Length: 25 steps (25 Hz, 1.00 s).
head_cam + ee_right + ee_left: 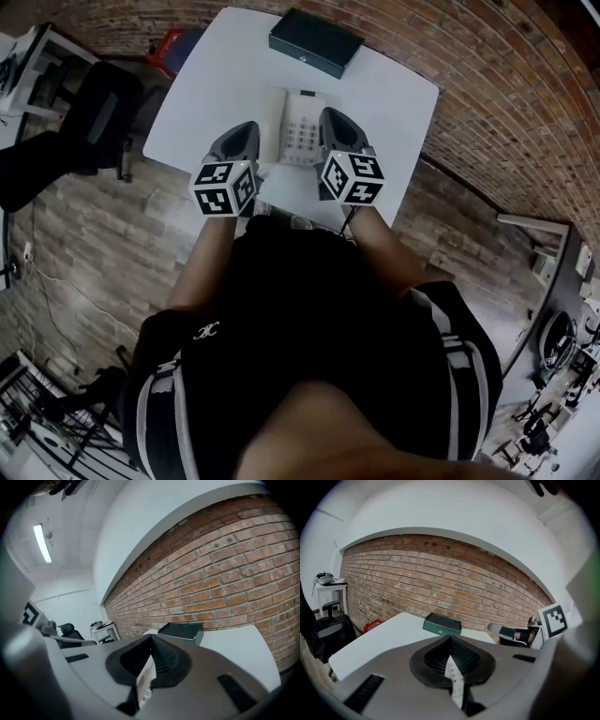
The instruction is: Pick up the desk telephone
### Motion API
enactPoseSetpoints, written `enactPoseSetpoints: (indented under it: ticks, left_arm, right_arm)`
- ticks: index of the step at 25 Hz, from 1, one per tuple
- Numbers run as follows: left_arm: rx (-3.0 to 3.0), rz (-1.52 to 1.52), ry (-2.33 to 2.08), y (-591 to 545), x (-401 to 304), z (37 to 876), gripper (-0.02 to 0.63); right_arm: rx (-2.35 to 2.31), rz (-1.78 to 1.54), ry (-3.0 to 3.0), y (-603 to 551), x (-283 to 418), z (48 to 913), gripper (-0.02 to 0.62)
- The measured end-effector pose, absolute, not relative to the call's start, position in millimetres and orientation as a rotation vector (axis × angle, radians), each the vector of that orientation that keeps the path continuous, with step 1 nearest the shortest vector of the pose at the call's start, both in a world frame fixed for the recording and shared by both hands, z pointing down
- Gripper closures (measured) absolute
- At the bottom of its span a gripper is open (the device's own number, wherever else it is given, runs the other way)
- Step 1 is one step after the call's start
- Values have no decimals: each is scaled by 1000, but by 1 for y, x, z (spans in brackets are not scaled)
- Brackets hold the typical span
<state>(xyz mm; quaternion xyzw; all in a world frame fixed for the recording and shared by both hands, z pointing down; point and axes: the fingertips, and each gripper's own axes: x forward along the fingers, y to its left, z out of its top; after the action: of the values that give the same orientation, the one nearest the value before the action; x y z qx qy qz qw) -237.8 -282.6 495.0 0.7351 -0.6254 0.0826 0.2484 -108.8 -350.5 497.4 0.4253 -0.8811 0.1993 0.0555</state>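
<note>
A: Head view: white table (206,103) is carrying the desk telephone (302,128), which is lying flat toward the near edge, not lifted.

B: Grippers?

A: Left gripper (247,129) and right gripper (331,116) are flanking it closely, both clenched, gripping nothing. Opening, grasping and lifting are all remaining.

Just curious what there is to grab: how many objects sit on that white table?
2: a white desk telephone around the middle, and a dark box at the far edge. Smaller things may be hidden.
</note>
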Motion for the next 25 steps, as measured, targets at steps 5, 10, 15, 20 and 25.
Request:
enactPoseSetpoints:
  ticks: [5, 10, 15, 20, 25]
  left_arm:
    - [2001, 269, -1601, -308, -250, 521, 604]
    - [1980, 255, -1435, -330, -250, 552, 549]
    - [1942, 285, -1297, -344, -247, 588, 404]
    - [1883, 295, -1139, -348, -237, 622, 352]
    - [1869, 303, -1033, -353, -230, 641, 337]
  right_arm:
    - [1343, 649, -2574, -366, -111, 529, 596]
    - [1354, 770, -2469, -379, -107, 569, 565]
    - [1319, 861, -2373, -384, -103, 609, 517]
    - [1289, 933, -2311, -388, -104, 635, 506]
    - [1265, 982, -2257, -395, -105, 657, 479]
